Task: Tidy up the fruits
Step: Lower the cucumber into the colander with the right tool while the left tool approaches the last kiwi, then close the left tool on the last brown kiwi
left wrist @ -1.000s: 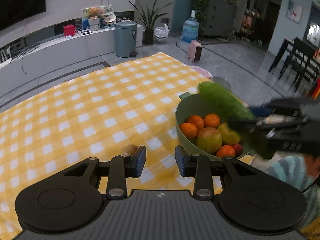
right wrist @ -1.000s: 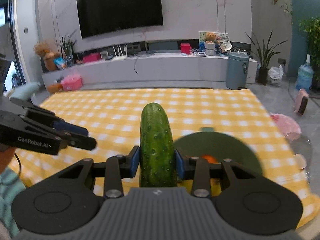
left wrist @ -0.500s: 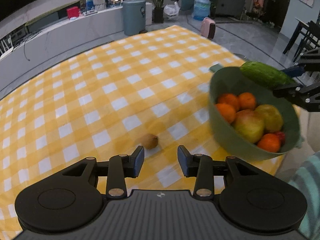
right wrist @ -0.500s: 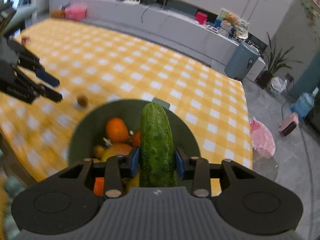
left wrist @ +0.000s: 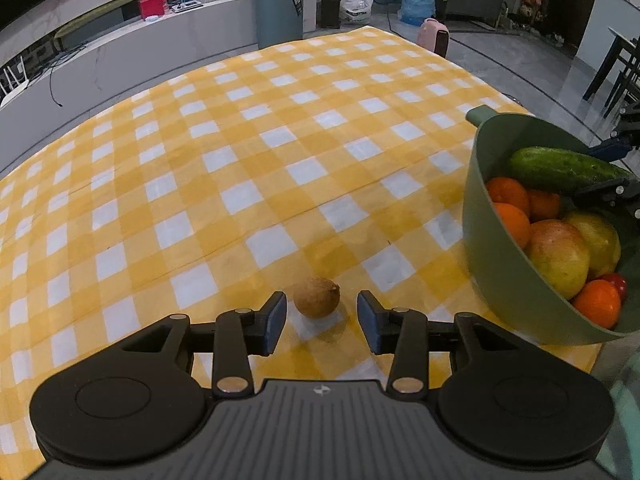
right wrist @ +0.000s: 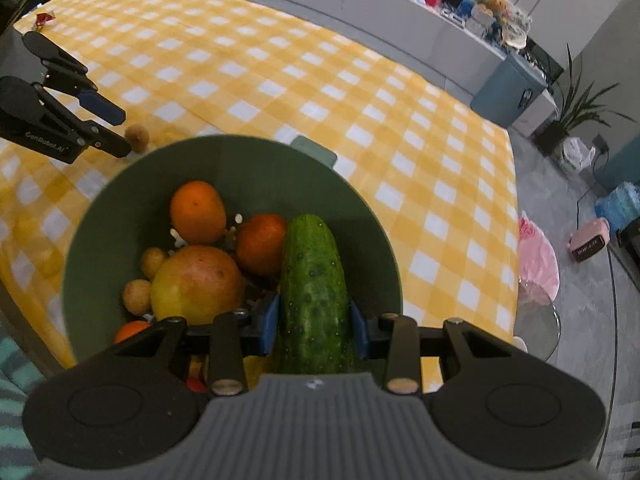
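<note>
My right gripper (right wrist: 316,326) is shut on a green cucumber (right wrist: 313,292) and holds it over the green bowl (right wrist: 256,168), low among the fruit. The cucumber (left wrist: 564,169) and bowl (left wrist: 504,280) also show at the right of the left wrist view. The bowl holds oranges (right wrist: 198,212), a large yellow-red fruit (right wrist: 197,284) and small brown fruits. My left gripper (left wrist: 322,322) is open, with a small brown round fruit (left wrist: 317,297) on the cloth between its fingertips; this fruit (right wrist: 137,136) also shows in the right wrist view.
A yellow and white checked cloth (left wrist: 240,160) covers the table. The bowl stands near the table's right front corner. A red wrapper (right wrist: 44,19) lies at the far left of the cloth. A pink cushion (right wrist: 536,260) sits beyond the table edge.
My right gripper has lowered the cucumber into the bowl. My left gripper has moved forward and down, so the small brown fruit now lies between its open fingers.
</note>
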Available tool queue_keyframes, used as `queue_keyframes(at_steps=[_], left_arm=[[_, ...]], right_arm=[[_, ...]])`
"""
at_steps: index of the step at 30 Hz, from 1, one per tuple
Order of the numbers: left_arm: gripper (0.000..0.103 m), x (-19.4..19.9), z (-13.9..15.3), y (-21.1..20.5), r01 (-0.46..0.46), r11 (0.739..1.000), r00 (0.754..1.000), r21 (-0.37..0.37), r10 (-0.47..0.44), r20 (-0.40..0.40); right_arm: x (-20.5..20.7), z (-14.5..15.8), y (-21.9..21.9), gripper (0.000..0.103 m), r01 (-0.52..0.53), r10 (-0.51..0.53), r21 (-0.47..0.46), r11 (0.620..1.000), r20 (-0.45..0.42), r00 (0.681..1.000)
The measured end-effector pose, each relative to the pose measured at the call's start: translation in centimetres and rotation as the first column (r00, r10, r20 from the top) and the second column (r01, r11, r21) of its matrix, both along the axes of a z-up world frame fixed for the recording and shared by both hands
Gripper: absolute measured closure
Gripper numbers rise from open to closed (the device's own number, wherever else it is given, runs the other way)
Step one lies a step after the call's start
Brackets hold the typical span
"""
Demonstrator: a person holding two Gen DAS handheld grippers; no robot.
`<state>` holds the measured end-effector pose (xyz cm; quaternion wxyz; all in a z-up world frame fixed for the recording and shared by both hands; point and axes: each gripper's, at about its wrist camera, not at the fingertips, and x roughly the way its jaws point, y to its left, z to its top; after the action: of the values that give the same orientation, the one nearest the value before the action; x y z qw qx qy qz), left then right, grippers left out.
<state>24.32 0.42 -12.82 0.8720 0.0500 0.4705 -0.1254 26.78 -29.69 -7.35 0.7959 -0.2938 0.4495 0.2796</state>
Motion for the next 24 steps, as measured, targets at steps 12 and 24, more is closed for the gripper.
queue_keyframes(at_steps=[12,24], left_arm=[[0.054,0.9,-0.9,-0.1,-0.014,1.0,1.0,-0.016,0.014,-0.024],[0.072,1.2,-1.4,-0.1,-0.023,1.0,0.999,-0.011,0.023,-0.046]], right_arm=[[0.8,0.8,-1.6,0.067,0.076,-0.07,0.1,0.992,-0.057,0.996],[-0.2,1.2,-3.1,0.069,0.115,-0.103,0.151,0.982,-0.083,0.991]])
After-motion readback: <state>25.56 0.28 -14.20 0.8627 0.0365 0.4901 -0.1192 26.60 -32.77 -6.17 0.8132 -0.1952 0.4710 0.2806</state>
